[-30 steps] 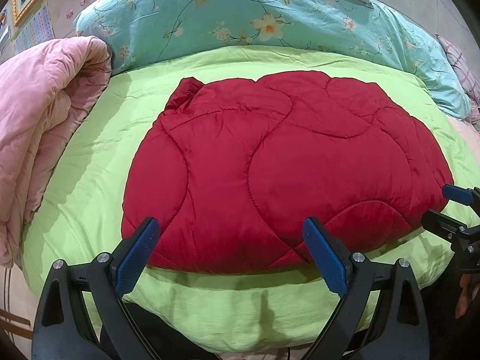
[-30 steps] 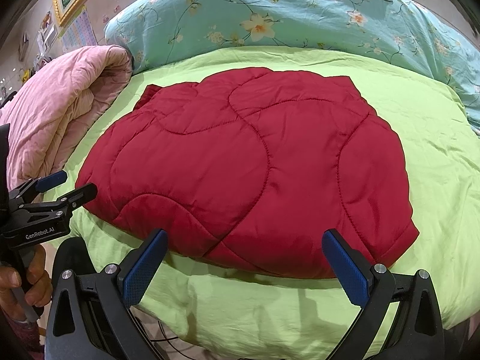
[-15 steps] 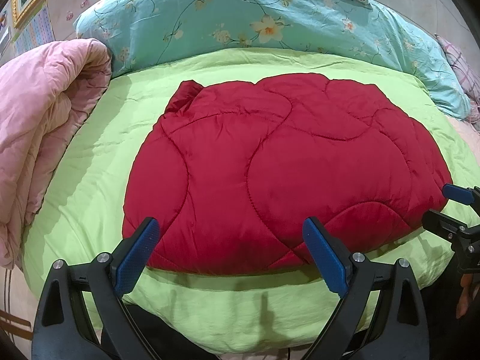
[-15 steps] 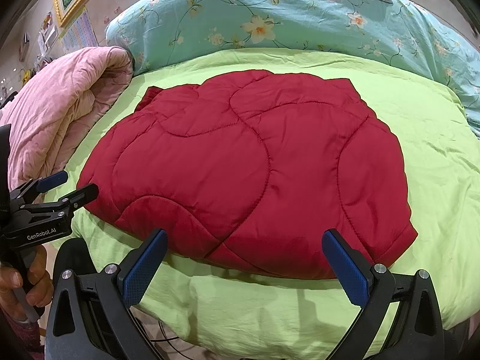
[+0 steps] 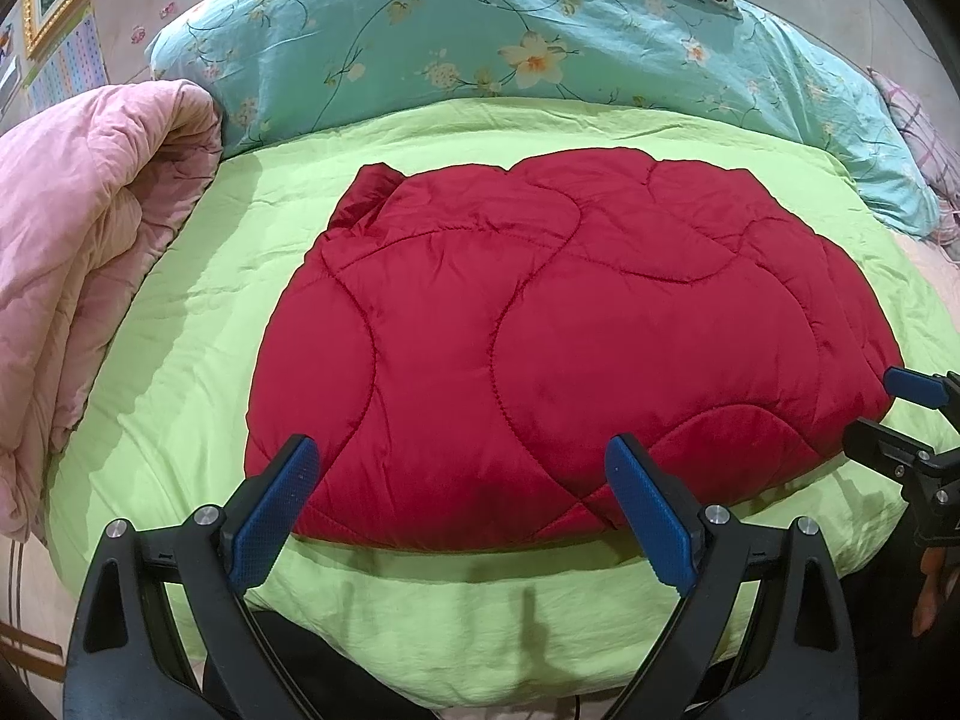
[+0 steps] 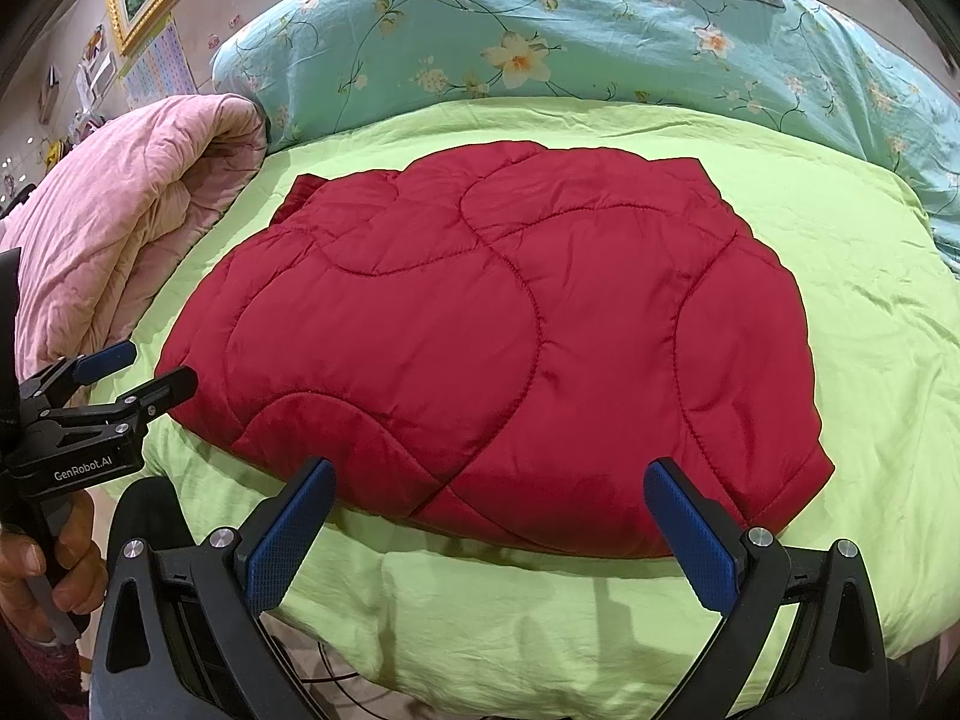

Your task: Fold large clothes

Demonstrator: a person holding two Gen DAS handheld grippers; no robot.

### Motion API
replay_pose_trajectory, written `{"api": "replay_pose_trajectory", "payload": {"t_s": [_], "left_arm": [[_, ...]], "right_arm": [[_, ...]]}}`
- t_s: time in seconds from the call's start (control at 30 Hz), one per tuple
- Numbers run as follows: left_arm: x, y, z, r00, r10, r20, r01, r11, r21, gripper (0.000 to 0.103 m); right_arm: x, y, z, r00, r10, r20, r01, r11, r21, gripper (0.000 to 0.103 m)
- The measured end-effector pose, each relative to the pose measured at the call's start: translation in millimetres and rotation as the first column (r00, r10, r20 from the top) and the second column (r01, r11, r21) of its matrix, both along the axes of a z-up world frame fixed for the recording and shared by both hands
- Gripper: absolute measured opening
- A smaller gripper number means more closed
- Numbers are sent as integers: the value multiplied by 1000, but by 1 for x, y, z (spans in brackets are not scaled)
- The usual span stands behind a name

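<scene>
A red quilted jacket lies folded flat on the lime-green bed cover. My left gripper hovers open over the jacket's near edge at its left half, touching nothing. My right gripper stands open above the near edge at the right half, also empty. Each gripper shows in the other's view: the right gripper at the jacket's right end, the left gripper at its left end, held by a hand.
A rolled pink quilt lies along the left side of the bed. A turquoise floral duvet is piled at the far side. The bed's front edge drops off just under the grippers.
Both grippers have eased slightly back or up, so the jacket sits a touch lower in view. The jacket has not moved and both grippers stay open.
</scene>
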State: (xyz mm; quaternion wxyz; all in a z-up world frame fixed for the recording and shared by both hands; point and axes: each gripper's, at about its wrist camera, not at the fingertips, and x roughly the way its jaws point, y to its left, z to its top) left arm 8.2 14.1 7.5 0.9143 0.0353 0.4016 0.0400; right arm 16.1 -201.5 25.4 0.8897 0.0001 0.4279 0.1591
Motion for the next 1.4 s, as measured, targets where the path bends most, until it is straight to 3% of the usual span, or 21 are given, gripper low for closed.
{"api": "replay_pose_trajectory", "payload": {"t_s": [1.2,1.4], "left_arm": [[1,-2,8,999,-3,32,3,1000,9,97],[2,2,9,1000,-9,30,10,1000,-22,97]], "right_arm": [[5,0,7,1000,4,19,-4,1000,15,103],[8,0,6,1000,8,19,-9,1000,17,103]]}}
